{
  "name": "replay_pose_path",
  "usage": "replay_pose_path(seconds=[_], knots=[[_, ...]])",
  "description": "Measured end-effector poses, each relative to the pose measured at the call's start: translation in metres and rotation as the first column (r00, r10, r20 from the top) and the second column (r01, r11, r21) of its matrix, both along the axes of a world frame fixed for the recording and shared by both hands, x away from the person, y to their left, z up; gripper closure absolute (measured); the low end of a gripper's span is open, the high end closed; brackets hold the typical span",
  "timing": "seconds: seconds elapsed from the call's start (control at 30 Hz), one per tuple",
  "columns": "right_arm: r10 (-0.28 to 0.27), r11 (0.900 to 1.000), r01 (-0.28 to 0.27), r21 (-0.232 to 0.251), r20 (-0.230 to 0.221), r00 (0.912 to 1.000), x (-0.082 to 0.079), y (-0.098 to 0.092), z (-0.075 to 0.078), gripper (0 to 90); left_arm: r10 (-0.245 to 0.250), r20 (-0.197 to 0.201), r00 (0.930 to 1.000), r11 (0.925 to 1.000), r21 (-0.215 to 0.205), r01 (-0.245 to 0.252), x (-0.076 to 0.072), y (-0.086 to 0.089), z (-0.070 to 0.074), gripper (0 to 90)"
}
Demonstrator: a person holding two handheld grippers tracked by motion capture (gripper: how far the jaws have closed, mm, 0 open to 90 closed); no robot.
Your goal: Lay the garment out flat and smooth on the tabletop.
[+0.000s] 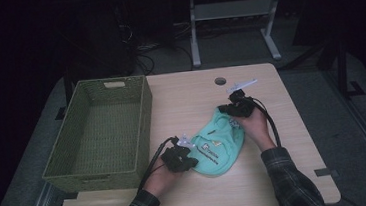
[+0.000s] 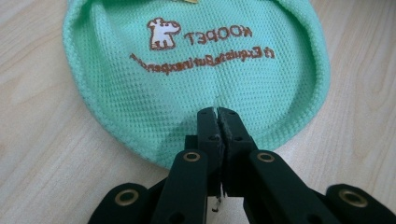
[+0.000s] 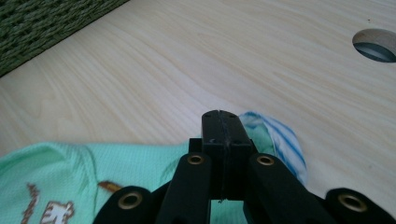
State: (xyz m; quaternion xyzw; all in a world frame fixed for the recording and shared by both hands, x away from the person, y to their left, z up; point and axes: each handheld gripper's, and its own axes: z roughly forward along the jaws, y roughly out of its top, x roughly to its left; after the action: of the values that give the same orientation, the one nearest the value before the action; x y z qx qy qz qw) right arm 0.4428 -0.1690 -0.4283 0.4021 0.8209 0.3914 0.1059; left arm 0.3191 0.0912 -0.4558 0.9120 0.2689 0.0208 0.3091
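I held the green garment [image 1: 218,145] mid-tabletop [image 1: 186,102]: left tongs [image 2: 218,112] pinched its near hem, right tongs [image 3: 221,114] clamped its far edge. The wicker basket [image 1: 142,131] at the left edge sat empty.

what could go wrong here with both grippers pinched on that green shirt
1. The left gripper pinches only a small fold of the mint garment near its hem, so the mesh may slip out when lifted.
2. The right gripper grips the far end by the blue-striped trim; pulling apart could stretch the cloth.
3. Swinging toward the woven basket, the hanging cloth might catch its rim.
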Motion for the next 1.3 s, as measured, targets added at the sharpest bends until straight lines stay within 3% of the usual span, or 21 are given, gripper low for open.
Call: replay_pose_path(seconds=[0.13,0.37,0.57,0.73,1.1,1.3], knots=[[0.004,1.0,-0.004,-0.002,0.008,1.0,-0.012,-0.005,0.003,89.7,0.01,0.019,0.9998,0.9998,0.02,-0.01,0.001,-0.002,0.002,89.1],[0.027,0.999,-0.026,-0.019,0.05,0.9984,-0.038,-0.018,0.002,89.6,0.042,0.044,0.9982,0.9991,-0.005,-0.041,0.01,-0.002,0.013,89.4],[0.041,0.999,-0.041,-0.01,0.069,0.9968,-0.061,-0.027,0.0,89.7,0.073,0.078,0.9943,0.9973,-0.017,-0.072,0.024,-0.006,0.02,89.4],[0.037,0.999,-0.037,0.0,0.083,0.9959,-0.074,-0.035,-0.002,89.7,0.08,0.079,0.9937,0.9963,-0.038,-0.077,0.04,-0.011,0.022,89.5],[0.045,0.999,-0.044,-0.009,0.045,0.998,-0.1,-0.044,-0.012,89.7,0.118,0.104,0.9876,0.9909,-0.078,-0.11,0.074,-0.017,0.024,89.5],[0.058,0.998,-0.058,-0.008,0.034,0.9977,-0.124,-0.045,-0.018,89.7,0.099,0.124,0.9873,0.9941,-0.056,-0.093,0.085,-0.025,0.024,89.5]])
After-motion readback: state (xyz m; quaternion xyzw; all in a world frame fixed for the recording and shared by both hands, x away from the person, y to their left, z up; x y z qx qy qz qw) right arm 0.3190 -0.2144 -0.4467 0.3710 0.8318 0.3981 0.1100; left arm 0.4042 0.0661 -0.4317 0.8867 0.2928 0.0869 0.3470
